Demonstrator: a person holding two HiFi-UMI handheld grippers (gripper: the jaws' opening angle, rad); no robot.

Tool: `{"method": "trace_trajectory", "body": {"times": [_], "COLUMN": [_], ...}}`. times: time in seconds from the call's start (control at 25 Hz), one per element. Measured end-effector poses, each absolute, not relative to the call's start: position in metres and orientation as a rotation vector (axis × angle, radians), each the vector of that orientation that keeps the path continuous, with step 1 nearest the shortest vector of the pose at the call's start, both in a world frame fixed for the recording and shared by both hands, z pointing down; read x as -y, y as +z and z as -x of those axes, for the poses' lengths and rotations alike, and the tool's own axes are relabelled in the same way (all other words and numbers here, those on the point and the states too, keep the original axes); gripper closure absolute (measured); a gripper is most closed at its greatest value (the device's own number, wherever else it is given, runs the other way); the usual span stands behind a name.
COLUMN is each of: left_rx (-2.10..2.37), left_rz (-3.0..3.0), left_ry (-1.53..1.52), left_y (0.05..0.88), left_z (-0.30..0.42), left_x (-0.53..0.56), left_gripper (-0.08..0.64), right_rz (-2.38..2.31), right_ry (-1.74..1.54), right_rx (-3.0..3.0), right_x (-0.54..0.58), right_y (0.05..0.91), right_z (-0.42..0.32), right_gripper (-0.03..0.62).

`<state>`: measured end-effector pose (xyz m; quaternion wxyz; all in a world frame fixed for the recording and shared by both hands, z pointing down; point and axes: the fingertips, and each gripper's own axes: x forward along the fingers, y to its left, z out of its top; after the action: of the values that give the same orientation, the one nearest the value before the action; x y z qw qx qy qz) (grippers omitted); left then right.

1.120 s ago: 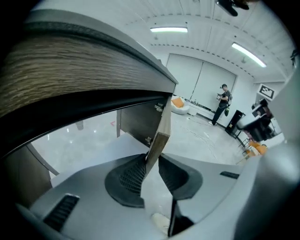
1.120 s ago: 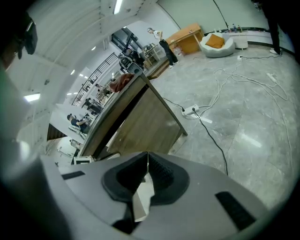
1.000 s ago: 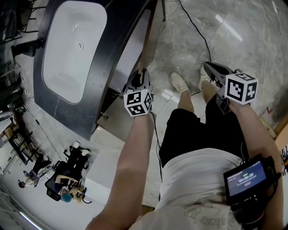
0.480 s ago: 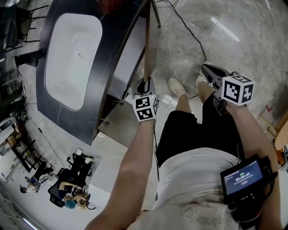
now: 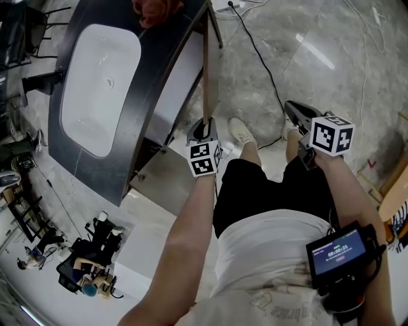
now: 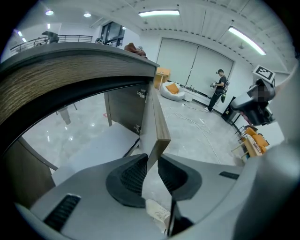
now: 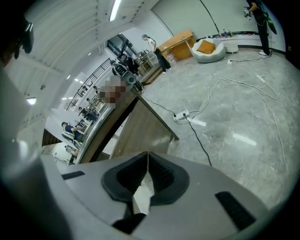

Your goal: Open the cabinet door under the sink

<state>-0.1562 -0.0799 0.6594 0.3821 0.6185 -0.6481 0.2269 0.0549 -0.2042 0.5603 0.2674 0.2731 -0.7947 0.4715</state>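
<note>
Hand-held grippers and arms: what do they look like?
The left hand-held gripper and right hand-held gripper are grey, with black ribbed pads and a white cube bearing black square markers. Clothing: a white T-shirt and black shorts. The left jaws have just been closing, a cabinet door edge between them.

Looks like a big open studio hall rather than a home: freestanding sink counter (image 5: 76,162) on glossy grey floor (image 5: 338,83), loose cables (image 5: 256,48), ceiling strip lights (image 6: 159,13), another person (image 6: 219,89) across the room.
</note>
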Motion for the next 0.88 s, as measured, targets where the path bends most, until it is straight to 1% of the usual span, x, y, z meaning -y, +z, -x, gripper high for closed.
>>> {"method": "trace_trajectory", "body": {"times": [0.28, 0.52, 0.88], "left_rx": [1.650, 1.670, 1.695], "left_rz": [-1.527, -1.487, -1.410], "left_ry": [0.594, 0.601, 0.560], "left_y": [0.662, 0.661, 0.664], "left_z": [0.131, 0.098, 0.080], "left_x": [0.083, 0.099, 0.096], "left_gripper": [0.483, 0.483, 0.482], "right_rz": [-0.667, -0.585, -0.572], "right_ry": [1.269, 1.219, 1.199], "right_rx": [2.150, 2.125, 2.104], "right_x": [0.221, 0.243, 0.245], "right_y": [0.567, 0.580, 0.589], "right_z": [-0.078, -0.121, -0.133], "right_gripper": [0.572, 0.572, 0.572]}}
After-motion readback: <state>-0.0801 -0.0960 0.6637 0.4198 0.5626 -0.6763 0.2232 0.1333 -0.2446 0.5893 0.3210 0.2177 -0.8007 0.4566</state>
